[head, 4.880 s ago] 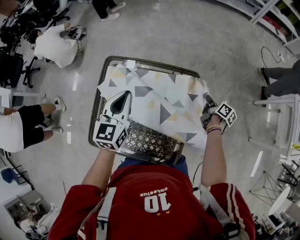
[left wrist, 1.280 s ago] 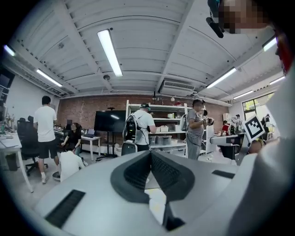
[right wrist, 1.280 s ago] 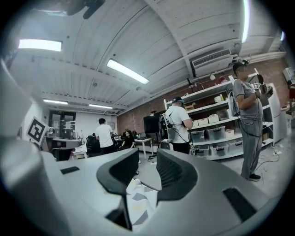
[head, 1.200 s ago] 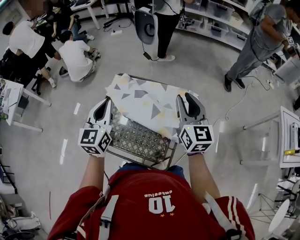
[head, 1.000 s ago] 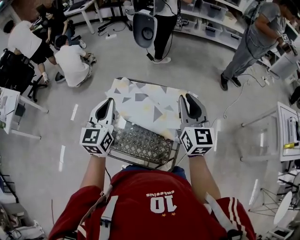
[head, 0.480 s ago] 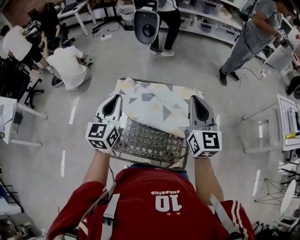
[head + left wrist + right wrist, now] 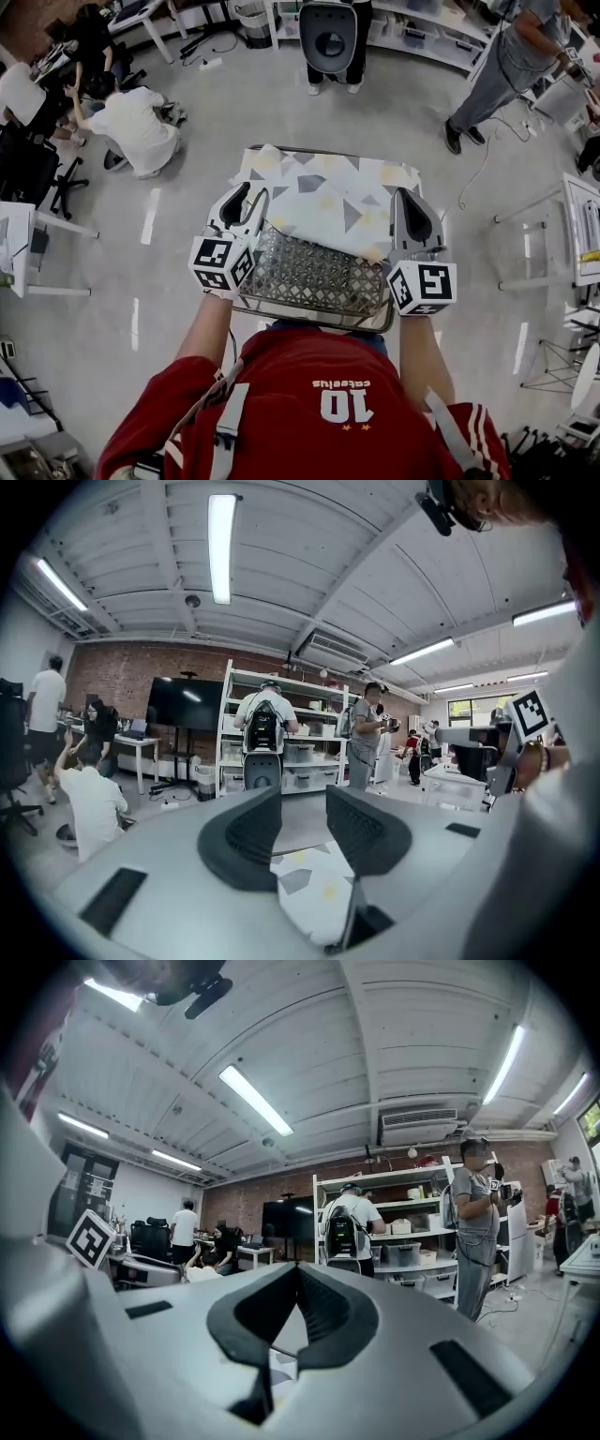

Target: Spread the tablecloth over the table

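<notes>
Looking down from the head camera, a person in a red shirt stands at a small table [image 7: 311,322] with a metal mesh top. At far left, a person in white [image 7: 131,127] crouches on the grey floor, well apart from the table.

The left gripper [image 7: 249,195] points away from the person over the table's left edge, with its marker cube [image 7: 222,264] nearest the body. Its jaws stand apart and have just been opening. The left gripper view shows a clear gap between the two dark pads [image 7: 246,841]. They press on nothing, and the tablecloth [image 7: 314,892] lies below the gap.

In the middle, the tablecloth [image 7: 319,192], pale with grey and yellow triangles, covers the far part of the table. Its near edge runs slanting across the mesh. The near part of the mesh is bare, from the cloth's edge to the rim by the person's waist.

To the right, the right gripper [image 7: 406,194] points the same way along the table's right edge, over the cloth's right border, its marker cube [image 7: 424,286] nearest the body. It is clenched: in the right gripper view the tips [image 7: 298,1269] meet. A sliver of cloth shows below them, but whether any is pinched between the pads cannot be told.

At far right, a person in grey [image 7: 506,66] stands near shelving, well apart from the table.
</notes>
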A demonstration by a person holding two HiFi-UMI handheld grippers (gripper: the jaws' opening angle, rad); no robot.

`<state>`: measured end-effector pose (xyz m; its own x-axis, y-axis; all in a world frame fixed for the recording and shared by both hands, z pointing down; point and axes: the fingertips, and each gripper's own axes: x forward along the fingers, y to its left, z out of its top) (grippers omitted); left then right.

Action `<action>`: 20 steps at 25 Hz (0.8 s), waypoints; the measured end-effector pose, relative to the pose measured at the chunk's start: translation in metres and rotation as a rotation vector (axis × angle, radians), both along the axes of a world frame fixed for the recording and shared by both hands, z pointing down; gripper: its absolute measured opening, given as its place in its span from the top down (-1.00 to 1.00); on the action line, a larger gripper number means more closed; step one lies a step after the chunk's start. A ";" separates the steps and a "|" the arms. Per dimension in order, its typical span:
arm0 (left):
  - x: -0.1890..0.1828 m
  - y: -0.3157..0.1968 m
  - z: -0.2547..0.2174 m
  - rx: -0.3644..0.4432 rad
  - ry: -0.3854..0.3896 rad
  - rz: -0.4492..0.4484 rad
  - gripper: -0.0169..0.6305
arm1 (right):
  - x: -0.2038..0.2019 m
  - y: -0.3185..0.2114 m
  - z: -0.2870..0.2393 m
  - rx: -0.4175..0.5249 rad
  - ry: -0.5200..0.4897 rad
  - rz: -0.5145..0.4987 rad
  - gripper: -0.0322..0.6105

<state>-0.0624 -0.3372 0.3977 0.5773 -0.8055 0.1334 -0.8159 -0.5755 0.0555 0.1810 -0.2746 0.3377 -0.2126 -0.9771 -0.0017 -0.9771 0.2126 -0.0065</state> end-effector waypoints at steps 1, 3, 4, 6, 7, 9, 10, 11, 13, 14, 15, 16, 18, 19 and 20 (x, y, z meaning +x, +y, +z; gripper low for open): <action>-0.002 -0.001 0.001 0.001 -0.001 0.000 0.50 | -0.002 0.000 0.000 0.000 0.002 0.002 0.86; -0.007 -0.005 0.009 -0.022 0.030 0.001 0.49 | -0.006 0.000 0.001 0.000 0.005 0.006 0.86; -0.011 -0.009 0.017 -0.055 0.070 0.002 0.47 | -0.008 0.001 0.002 -0.001 0.006 0.008 0.86; -0.024 -0.017 0.041 -0.143 0.162 -0.004 0.45 | -0.012 0.002 0.004 -0.004 0.007 0.009 0.86; -0.031 -0.020 0.056 -0.183 0.187 -0.010 0.45 | -0.014 0.002 0.006 -0.006 0.008 0.009 0.86; -0.041 -0.024 0.088 -0.244 0.169 -0.018 0.45 | -0.016 0.003 0.009 -0.010 0.011 0.012 0.85; -0.043 -0.025 0.105 -0.267 0.137 -0.020 0.44 | -0.016 0.003 0.012 -0.012 0.013 0.015 0.85; -0.045 -0.025 0.122 -0.286 0.099 -0.019 0.43 | -0.016 0.002 0.014 -0.015 0.014 0.019 0.86; -0.046 -0.025 0.152 -0.323 0.042 -0.014 0.42 | -0.017 0.001 0.021 -0.023 0.017 0.024 0.86; -0.046 -0.024 0.165 -0.345 0.026 -0.012 0.42 | -0.017 0.001 0.025 -0.029 0.021 0.026 0.86; -0.046 -0.024 0.179 -0.369 0.016 -0.010 0.42 | -0.018 0.000 0.030 -0.038 0.027 0.027 0.86; -0.046 -0.024 0.194 -0.396 0.008 -0.008 0.42 | -0.018 -0.001 0.034 -0.047 0.031 0.027 0.86; -0.044 -0.024 0.224 -0.460 0.006 -0.003 0.42 | -0.020 -0.003 0.042 -0.064 0.030 0.024 0.86; -0.044 -0.024 0.240 -0.498 0.013 -0.003 0.42 | -0.021 -0.004 0.046 -0.070 0.031 0.021 0.85; -0.043 -0.024 0.256 -0.538 0.027 -0.003 0.42 | -0.022 -0.004 0.048 -0.074 0.036 0.017 0.86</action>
<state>-0.1052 -0.3610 0.6535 0.5837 -0.6294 0.5130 -0.8120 -0.4577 0.3623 0.1589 -0.2789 0.3860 -0.1947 -0.9778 0.0776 -0.9804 0.1964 0.0139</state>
